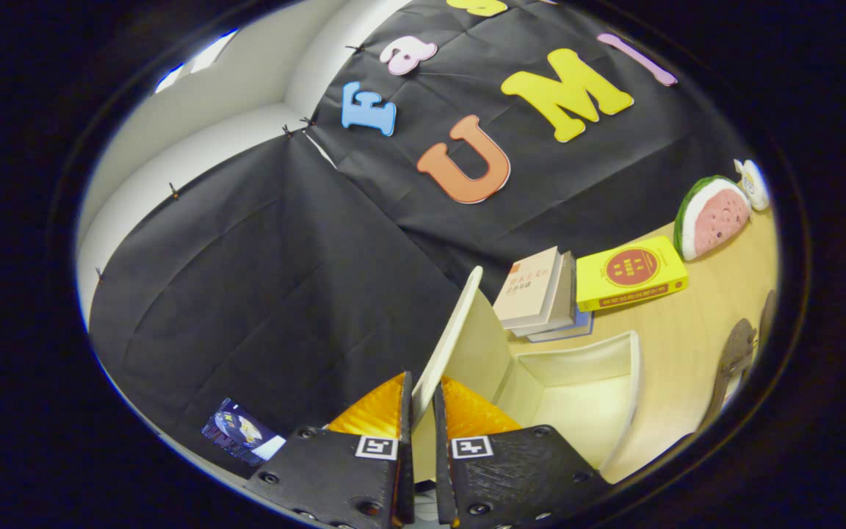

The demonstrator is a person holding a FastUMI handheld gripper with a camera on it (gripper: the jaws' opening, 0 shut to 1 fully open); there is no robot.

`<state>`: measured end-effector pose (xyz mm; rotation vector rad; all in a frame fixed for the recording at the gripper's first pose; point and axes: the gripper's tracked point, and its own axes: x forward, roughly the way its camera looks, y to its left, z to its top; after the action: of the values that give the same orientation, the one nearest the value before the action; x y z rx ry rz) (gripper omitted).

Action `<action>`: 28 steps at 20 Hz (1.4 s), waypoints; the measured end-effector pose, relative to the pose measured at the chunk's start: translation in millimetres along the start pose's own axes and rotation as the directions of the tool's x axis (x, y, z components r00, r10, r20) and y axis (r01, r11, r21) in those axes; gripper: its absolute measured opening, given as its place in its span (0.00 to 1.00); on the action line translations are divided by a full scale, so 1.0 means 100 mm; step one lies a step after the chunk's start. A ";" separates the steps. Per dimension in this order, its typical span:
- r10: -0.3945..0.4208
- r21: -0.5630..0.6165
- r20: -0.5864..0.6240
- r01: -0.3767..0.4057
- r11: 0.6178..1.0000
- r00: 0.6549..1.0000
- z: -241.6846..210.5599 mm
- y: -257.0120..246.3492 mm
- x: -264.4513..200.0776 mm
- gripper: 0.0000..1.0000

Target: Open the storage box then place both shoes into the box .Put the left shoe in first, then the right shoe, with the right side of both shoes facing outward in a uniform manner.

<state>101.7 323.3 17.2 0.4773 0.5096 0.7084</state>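
A: Where's the box?
B: The box (577, 382) stands open just ahead of the tool (423, 408), whose fingers pinch its raised lid (460, 330) (nearly closed).
A: Beyond?
B: Books (540, 294), a watermelon toy (713, 217) on the desk (687, 330); a shoe (735, 360) right.

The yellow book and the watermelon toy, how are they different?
The yellow book lies flat on the table beside a small stack of books; the watermelon toy stands on edge, beyond it. The book is boxy with straight edges; the toy is a rounded wedge, soft-looking, green rind and pink face. Both sit beyond the open storage box, whose lid the gripper fingers pinch.
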 end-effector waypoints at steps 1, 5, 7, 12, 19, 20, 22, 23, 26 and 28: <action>0.006 -0.002 -0.006 -0.006 1.000 1.000 -0.01 0.09 0.07 0.12; 0.021 -0.034 -0.031 -0.022 0.999 0.999 -0.09 0.36 0.32 0.18; 0.032 -0.030 -0.047 -0.033 0.999 0.998 -0.14 0.43 0.42 0.20; 0.052 -0.124 -0.080 -0.062 0.990 0.995 -0.30 0.72 0.60 0.70; 0.035 -0.214 -0.082 -0.052 0.975 0.996 -0.45 0.75 0.49 0.94; 0.029 -0.219 -0.074 -0.044 0.975 0.997 -0.44 0.71 0.43 0.95; 0.009 -0.228 -0.056 -0.022 0.973 0.998 -0.38 0.57 0.32 0.95; -0.004 -0.233 -0.045 -0.007 0.972 0.999 -0.35 0.48 0.25 0.95; -0.063 -0.266 -0.008 0.058 0.962 0.998 -0.24 0.15 0.05 0.95; -0.120 -0.295 0.015 0.119 0.948 0.993 -0.18 -0.15 -0.09 0.95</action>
<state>93.0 311.2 -3.3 0.1628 0.4220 0.6556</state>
